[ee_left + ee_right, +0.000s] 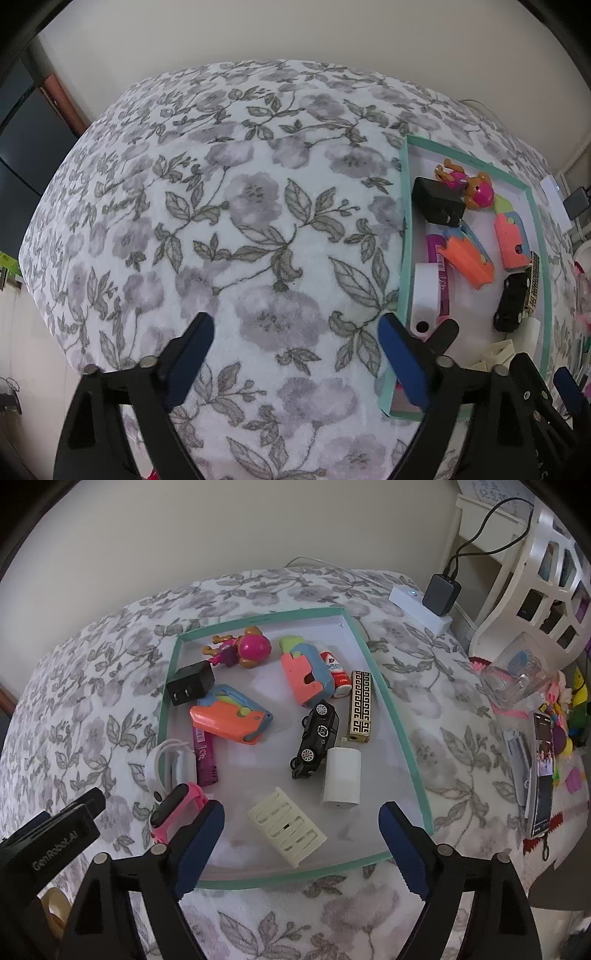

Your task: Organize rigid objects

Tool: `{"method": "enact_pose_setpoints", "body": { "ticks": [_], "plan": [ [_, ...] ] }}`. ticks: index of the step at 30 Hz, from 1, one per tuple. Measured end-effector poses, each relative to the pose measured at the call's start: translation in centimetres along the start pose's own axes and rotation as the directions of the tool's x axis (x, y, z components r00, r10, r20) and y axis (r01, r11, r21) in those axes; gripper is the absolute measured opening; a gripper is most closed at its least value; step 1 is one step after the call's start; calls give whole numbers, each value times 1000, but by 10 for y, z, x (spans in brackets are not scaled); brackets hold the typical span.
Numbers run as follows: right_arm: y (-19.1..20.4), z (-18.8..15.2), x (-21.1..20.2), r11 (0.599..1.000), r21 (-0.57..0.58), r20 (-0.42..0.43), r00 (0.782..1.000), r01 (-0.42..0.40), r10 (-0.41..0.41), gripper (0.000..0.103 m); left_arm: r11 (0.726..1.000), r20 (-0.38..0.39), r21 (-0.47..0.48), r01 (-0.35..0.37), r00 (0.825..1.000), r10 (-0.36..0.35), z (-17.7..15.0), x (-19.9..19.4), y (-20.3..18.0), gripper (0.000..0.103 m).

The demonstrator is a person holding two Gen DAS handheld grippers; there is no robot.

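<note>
A teal-rimmed white tray [388,705] lies on the floral bedcover and holds several small objects: a pink doll [243,650], a black charger [190,683], two orange toy pieces [229,720], a black toy car [316,738], a gold patterned lighter [360,705], a white cylinder [341,775] and a cream slotted block [286,825]. My right gripper [301,834] is open and empty over the tray's near end. My left gripper [295,347] is open and empty over bare bedcover, left of the tray [404,221].
A white power strip with a black adapter [439,592] sits at the bed's far right. A phone [541,771] and toy clutter lie to the right. A white shelf [535,572] stands beyond. The left gripper body [55,834] shows at the right view's lower left.
</note>
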State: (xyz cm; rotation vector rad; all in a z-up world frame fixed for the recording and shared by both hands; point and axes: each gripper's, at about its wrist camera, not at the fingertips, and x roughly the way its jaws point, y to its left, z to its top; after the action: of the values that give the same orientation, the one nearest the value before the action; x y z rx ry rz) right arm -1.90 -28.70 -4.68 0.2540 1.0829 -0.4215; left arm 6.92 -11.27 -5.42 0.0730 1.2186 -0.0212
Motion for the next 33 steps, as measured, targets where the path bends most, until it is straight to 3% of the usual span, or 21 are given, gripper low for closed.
{"method": "enact_pose_setpoints", "body": {
  "ticks": [4, 6, 12, 23, 33],
  "plan": [
    [0, -1, -1, 1000, 2, 6, 1000, -11, 11, 100, 1000, 5, -16, -10, 1000, 10, 0, 0, 5, 94],
    [2, -1, -3, 1000, 0, 15, 1000, -15, 15, 103, 1000, 7, -21, -17, 1000, 17, -1, -1, 8, 100],
    [6, -4, -6, 1000, -11, 22, 999, -22, 23, 103, 999, 6, -36, -2, 1000, 2, -1, -7, 20, 102],
    [12, -9, -16, 999, -21, 36, 999, -36, 36, 103, 998, 59, 46, -46, 997, 43, -10, -28, 28, 102],
    [12, -14, -28, 999, -25, 61, 998, -31, 32, 103, 998, 79, 60, -12, 997, 7, -26, -37, 37, 102]
  ]
}}
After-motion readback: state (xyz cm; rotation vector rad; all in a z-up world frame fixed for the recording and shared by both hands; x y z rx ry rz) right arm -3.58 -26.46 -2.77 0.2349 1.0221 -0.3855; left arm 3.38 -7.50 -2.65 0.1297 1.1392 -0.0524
